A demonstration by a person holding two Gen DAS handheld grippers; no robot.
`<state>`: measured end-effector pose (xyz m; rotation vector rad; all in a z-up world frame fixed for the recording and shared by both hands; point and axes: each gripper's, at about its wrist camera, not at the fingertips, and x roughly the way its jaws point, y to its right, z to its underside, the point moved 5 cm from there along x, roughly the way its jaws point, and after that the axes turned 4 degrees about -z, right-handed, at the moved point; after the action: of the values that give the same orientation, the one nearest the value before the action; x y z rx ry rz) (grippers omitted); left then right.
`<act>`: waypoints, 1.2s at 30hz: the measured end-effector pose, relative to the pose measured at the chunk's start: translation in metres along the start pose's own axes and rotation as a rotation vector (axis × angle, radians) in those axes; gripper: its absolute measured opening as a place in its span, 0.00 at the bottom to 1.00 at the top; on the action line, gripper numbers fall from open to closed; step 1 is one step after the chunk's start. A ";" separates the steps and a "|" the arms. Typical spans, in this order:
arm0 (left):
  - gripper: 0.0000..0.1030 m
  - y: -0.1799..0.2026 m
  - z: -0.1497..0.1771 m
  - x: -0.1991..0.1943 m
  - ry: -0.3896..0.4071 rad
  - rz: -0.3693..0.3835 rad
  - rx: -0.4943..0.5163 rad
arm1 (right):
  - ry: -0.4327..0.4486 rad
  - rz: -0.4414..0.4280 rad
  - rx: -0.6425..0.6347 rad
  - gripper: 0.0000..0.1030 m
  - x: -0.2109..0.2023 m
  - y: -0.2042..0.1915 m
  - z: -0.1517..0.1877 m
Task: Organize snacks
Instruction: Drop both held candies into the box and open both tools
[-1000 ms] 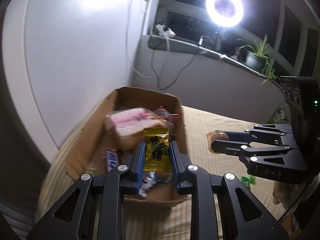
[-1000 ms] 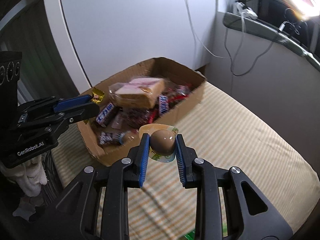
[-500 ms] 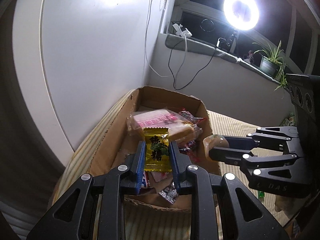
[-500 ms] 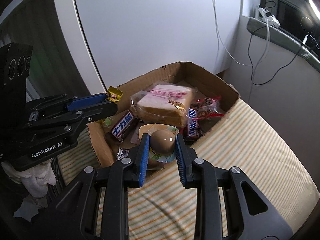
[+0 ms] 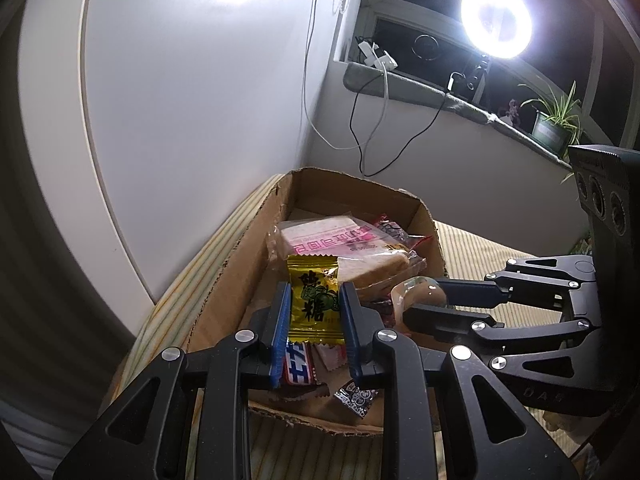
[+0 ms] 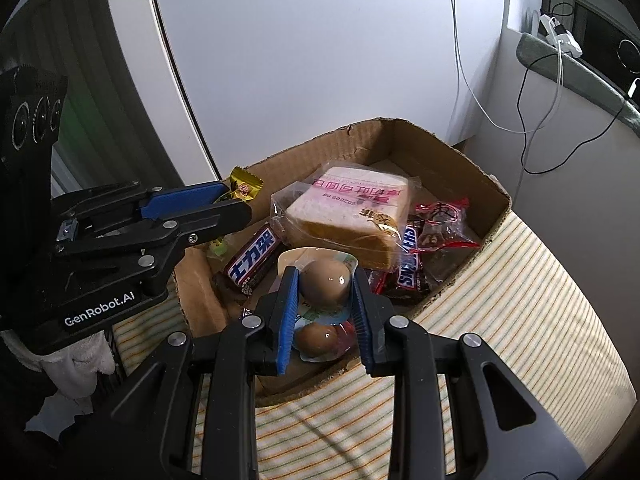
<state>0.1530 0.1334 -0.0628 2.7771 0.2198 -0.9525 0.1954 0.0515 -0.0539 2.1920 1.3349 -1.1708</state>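
Observation:
A cardboard box (image 5: 416,210) (image 6: 460,160) of snacks stands on a striped cloth. Inside lie a wrapped bread slice (image 5: 344,248) (image 6: 352,208), chocolate bars (image 6: 256,258) (image 5: 298,366) and red packets (image 6: 444,226). My left gripper (image 5: 314,304) is shut on a yellow candy packet (image 5: 314,300), held over the box's near end; in the right wrist view that gripper (image 6: 236,204) sits at the box's left rim with the candy (image 6: 244,184) poking out. My right gripper (image 6: 324,292) is shut on a packed brown egg (image 6: 325,282) above the box; a second egg pack (image 6: 320,338) lies just below it.
A white cabinet panel (image 6: 320,60) rises behind the box. Cables (image 5: 376,120) hang from a window sill with a ring light (image 5: 496,24) and a potted plant (image 5: 554,120). Striped cloth (image 6: 520,300) stretches right of the box. A white cloth (image 6: 76,364) hangs at the left.
Both grippers have moved toward and over the box with their snacks still held. The egg, which was above the cloth in front of the box, now hangs over the box's contents.

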 end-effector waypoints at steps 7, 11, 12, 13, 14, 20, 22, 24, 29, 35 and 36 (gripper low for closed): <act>0.38 0.000 -0.002 0.002 -0.003 -0.016 -0.001 | -0.003 0.008 -0.006 0.29 0.002 0.001 0.000; 0.50 -0.002 -0.003 0.002 0.003 -0.028 -0.002 | 0.007 0.022 -0.011 0.61 -0.002 0.001 0.000; 0.52 -0.002 -0.003 0.002 0.003 -0.029 -0.001 | 0.014 0.026 -0.017 0.63 -0.004 0.001 0.000; 0.54 -0.002 -0.004 0.002 0.004 -0.031 0.000 | 0.016 0.028 -0.019 0.63 -0.005 0.001 0.001; 0.55 -0.002 -0.004 0.002 0.005 -0.033 0.001 | 0.016 0.032 -0.021 0.64 -0.006 0.001 0.001; 0.63 0.001 -0.005 0.002 0.006 -0.035 0.011 | 0.021 0.048 -0.026 0.70 -0.014 0.002 0.003; 0.68 0.003 -0.005 0.002 0.004 -0.033 0.013 | 0.021 0.056 -0.031 0.73 -0.018 0.003 0.005; 0.71 0.004 -0.004 0.001 0.001 -0.032 0.017 | 0.022 0.069 -0.038 0.77 -0.022 0.004 0.008; 0.75 0.007 -0.003 -0.001 -0.001 -0.038 0.018 | 0.031 0.086 -0.029 0.79 -0.035 0.010 0.016; 0.75 0.018 0.000 -0.009 0.003 -0.024 0.029 | 0.042 0.117 -0.008 0.79 -0.052 0.021 0.028; 0.75 0.021 0.001 -0.011 0.006 -0.020 0.033 | 0.044 0.120 -0.004 0.79 -0.056 0.023 0.030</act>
<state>0.1483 0.1125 -0.0538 2.8130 0.2361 -0.9610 0.1880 -0.0121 -0.0323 2.2735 1.2023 -1.0806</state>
